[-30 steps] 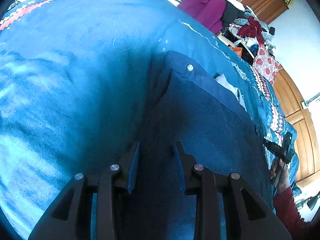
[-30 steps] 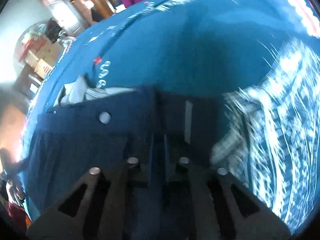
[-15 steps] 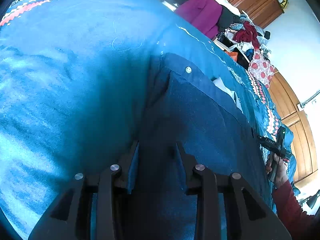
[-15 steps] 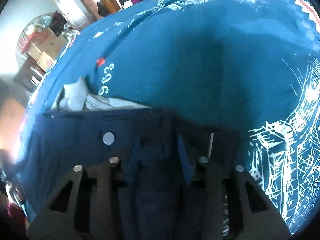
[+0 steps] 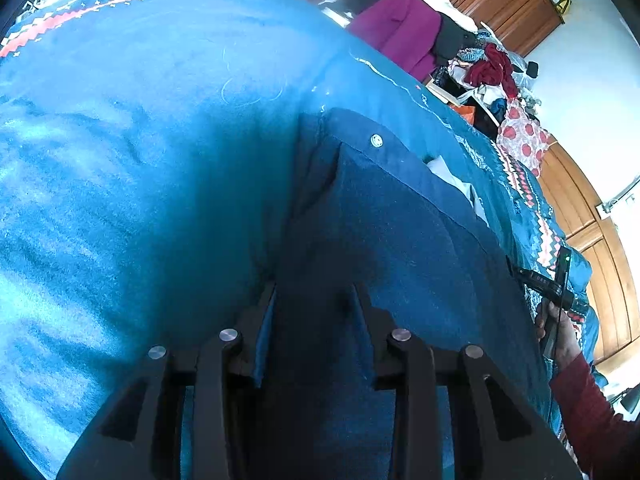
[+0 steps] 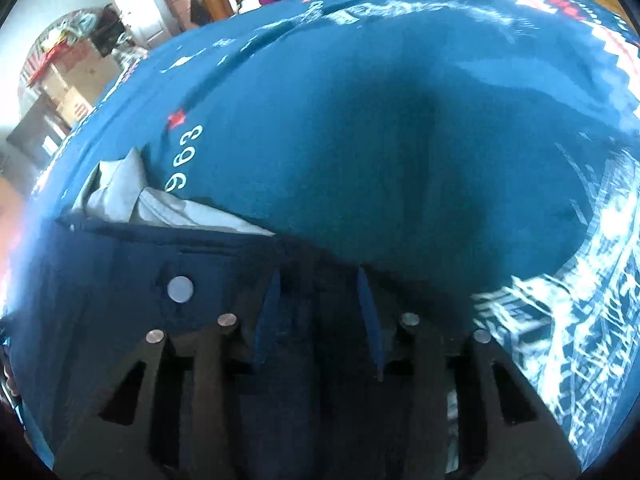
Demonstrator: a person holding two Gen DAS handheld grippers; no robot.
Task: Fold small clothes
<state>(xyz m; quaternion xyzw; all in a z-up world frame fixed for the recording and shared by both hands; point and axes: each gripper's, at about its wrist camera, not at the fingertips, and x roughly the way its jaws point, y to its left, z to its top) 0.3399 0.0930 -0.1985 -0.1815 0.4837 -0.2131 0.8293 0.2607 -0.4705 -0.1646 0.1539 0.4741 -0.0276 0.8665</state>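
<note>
A navy garment (image 5: pixel 400 232) with a metal button (image 5: pixel 376 141) and white lining (image 5: pixel 452 176) lies on the blue blanket (image 5: pixel 140 140). My left gripper (image 5: pixel 313 290) points down at its near left edge. The jaws stand apart with dark cloth under and between them, and the pads do not press it. In the right wrist view the same garment (image 6: pixel 120 280) fills the lower left, its button (image 6: pixel 180 288) beside the fingers. My right gripper (image 6: pixel 318 276) is at the waist edge. Its jaws are opening, with cloth lying loose between them.
A hand in a red sleeve (image 5: pixel 588 400) shows at the far right of the left wrist view. Beyond the bed are a purple garment (image 5: pixel 404 32), a heap of clothes (image 5: pixel 492 68) and wooden wardrobes (image 5: pixel 500 4). White-patterned blanket (image 6: pixel 580 320) lies to the right.
The right jaws have widened from a narrow pinch on the cloth. The right gripper has shifted up to the garment's waist edge. The left gripper has kept still.
</note>
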